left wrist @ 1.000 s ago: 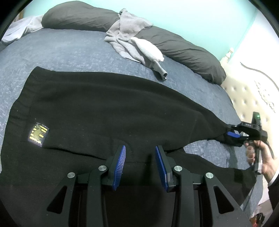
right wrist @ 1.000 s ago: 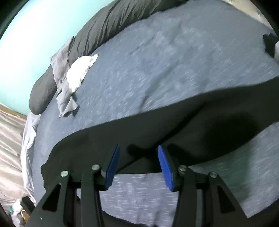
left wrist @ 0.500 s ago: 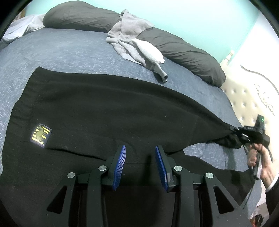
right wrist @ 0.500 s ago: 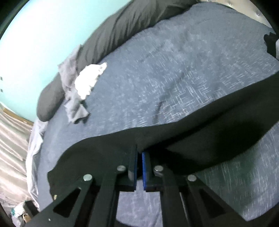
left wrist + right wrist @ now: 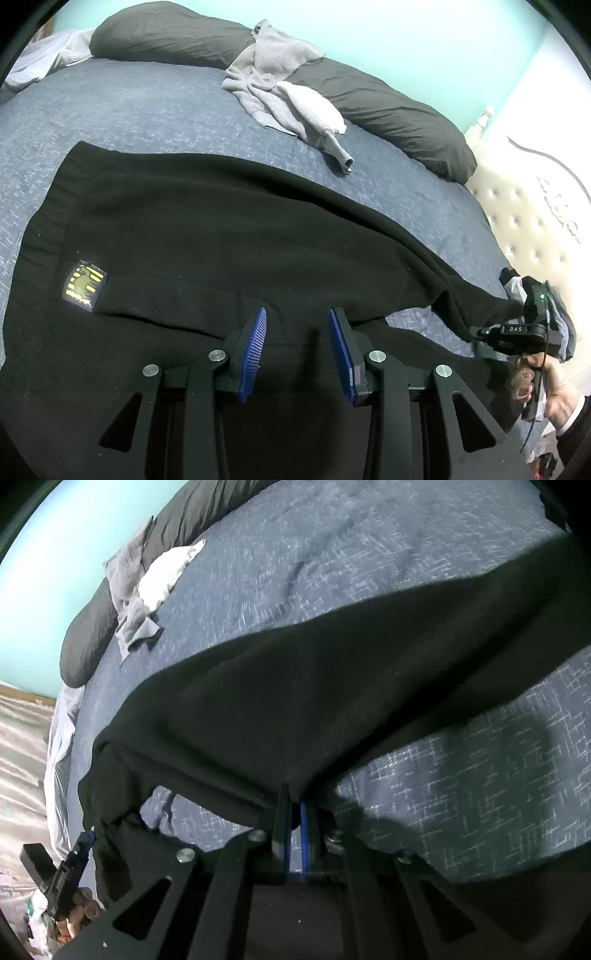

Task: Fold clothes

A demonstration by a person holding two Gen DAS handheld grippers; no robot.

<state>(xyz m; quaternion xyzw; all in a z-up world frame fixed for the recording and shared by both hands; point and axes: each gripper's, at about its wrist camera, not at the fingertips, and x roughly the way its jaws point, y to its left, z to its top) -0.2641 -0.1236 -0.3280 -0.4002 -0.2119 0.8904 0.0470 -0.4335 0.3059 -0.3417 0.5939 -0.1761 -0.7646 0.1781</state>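
Black trousers [image 5: 229, 236] lie spread across the blue-grey bed [image 5: 122, 107], the waistband end nearest the left hand-held gripper [image 5: 297, 350]. That hand-held gripper stands open, its blue pads apart just above the trousers near the crotch, holding nothing. A small yellow label [image 5: 84, 286] shows on the trousers, to the left of the left hand-held gripper.

From the trousers' waist, one leg runs away to the far right, where the right hand-held gripper [image 5: 476, 334] is clamped on the leg's end; a hand [image 5: 550, 387] holds its grip. In the right wrist view the right hand-held gripper [image 5: 293, 827] has its fingers pressed together on a fold of the black cloth, and the leg is lifted off the bed there, with blue-grey cover showing beneath it.

Beyond the trousers, towards the wall, a heap of grey clothes [image 5: 273, 77] with a white piece [image 5: 314, 107] on it rests against a long dark pillow [image 5: 388, 107]. Past the trousers' leg end stands a cream padded headboard [image 5: 532, 229].
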